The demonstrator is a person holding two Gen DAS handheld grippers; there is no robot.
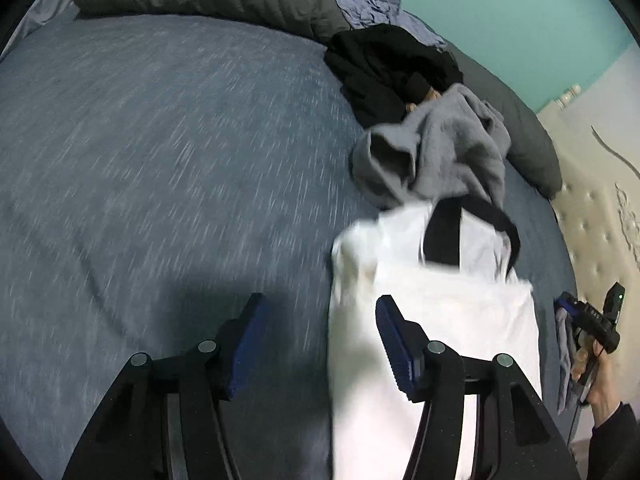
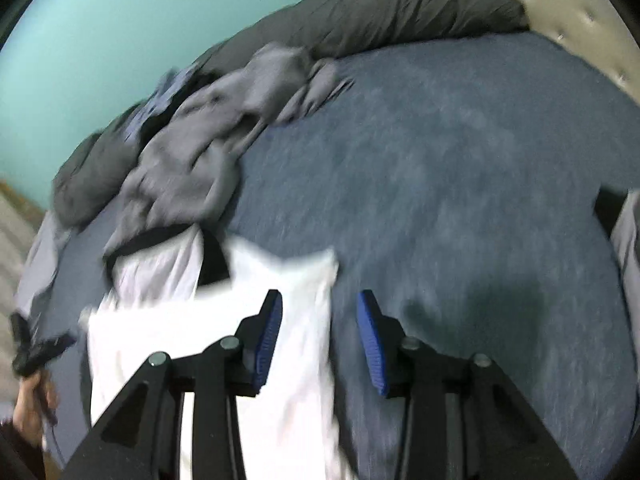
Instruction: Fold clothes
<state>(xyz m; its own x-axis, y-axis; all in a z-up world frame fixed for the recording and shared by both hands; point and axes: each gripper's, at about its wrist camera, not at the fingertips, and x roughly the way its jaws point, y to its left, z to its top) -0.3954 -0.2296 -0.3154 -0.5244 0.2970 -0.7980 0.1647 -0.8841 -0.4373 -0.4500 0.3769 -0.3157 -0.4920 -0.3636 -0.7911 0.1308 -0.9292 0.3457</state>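
Note:
A white garment (image 1: 460,312) with a black neckband lies flat on the blue bedsheet (image 1: 160,160). My left gripper (image 1: 320,324) hovers open over the garment's left edge, one finger above the sheet and the other above the white cloth, with nothing between them. In the right wrist view my right gripper (image 2: 320,320) is open too, straddling the right edge of the white garment (image 2: 160,344) and holding nothing. The right gripper (image 1: 592,320), held in a hand, shows at the bed's edge. The left gripper (image 2: 36,352) shows at far left, blurred.
A crumpled grey hoodie (image 1: 448,152) lies just beyond the white garment, with a black garment (image 1: 384,68) and a lilac cloth (image 1: 368,4) behind it. A dark grey duvet (image 2: 380,8) rims the bed. A cream padded headboard (image 1: 592,208) and a teal wall (image 1: 500,8) stand beyond.

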